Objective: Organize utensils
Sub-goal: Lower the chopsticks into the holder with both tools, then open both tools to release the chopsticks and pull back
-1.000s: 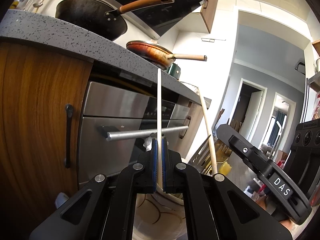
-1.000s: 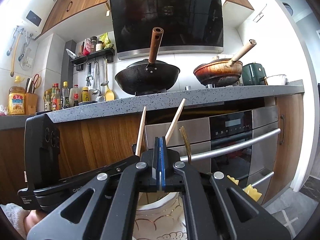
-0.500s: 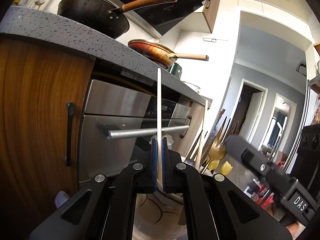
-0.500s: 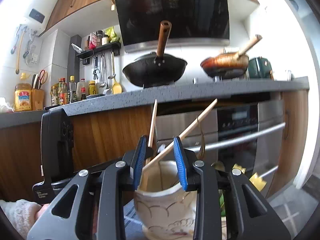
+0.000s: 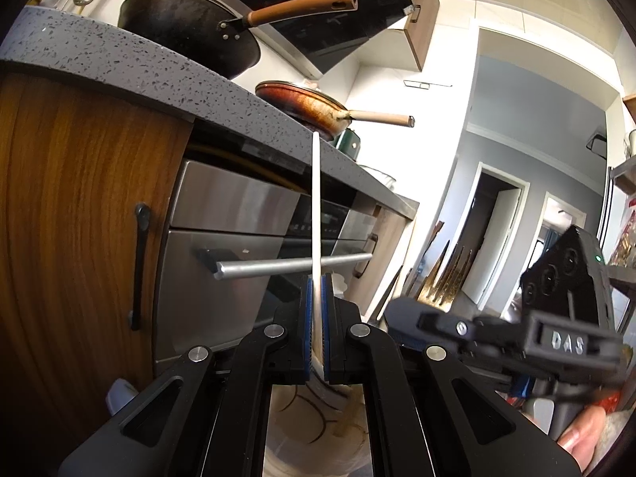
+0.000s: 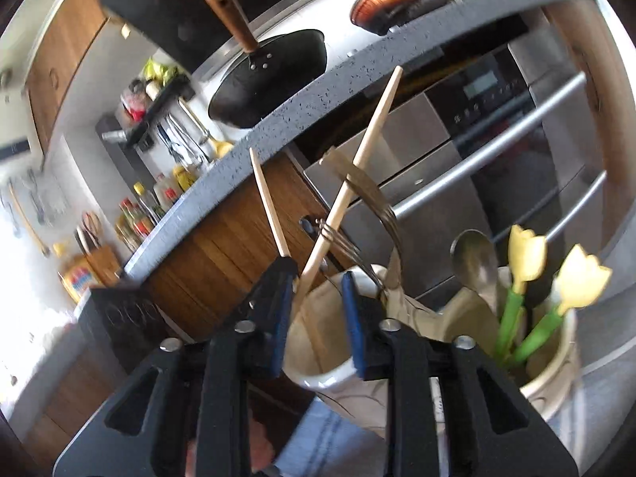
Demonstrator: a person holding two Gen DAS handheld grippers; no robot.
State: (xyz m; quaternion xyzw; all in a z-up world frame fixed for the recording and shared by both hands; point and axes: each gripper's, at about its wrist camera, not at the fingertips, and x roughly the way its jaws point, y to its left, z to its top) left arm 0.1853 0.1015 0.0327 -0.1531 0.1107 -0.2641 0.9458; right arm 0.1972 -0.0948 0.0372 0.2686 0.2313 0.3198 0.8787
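My left gripper is shut on a pale chopstick that stands upright over a cream ceramic cup. In the right wrist view, my right gripper hangs tilted over the same cream cup. Its jaws are closing. A second chopstick leans in the cup between the blue pads, and neither pad presses on it. Gold forks stand in this cup too. The left gripper's chopstick rises just left of my right gripper. The right gripper's black body shows blurred in the left wrist view.
A second cream cup to the right holds a spoon and yellow tulip-topped utensils. Behind stand a steel oven with a bar handle, a wooden cabinet door, and a speckled counter carrying a black wok and a pan.
The right gripper let go of its chopstick, which now leans in the cup. The gripper then rolled sideways and its jaws narrowed again. The left gripper has held still.
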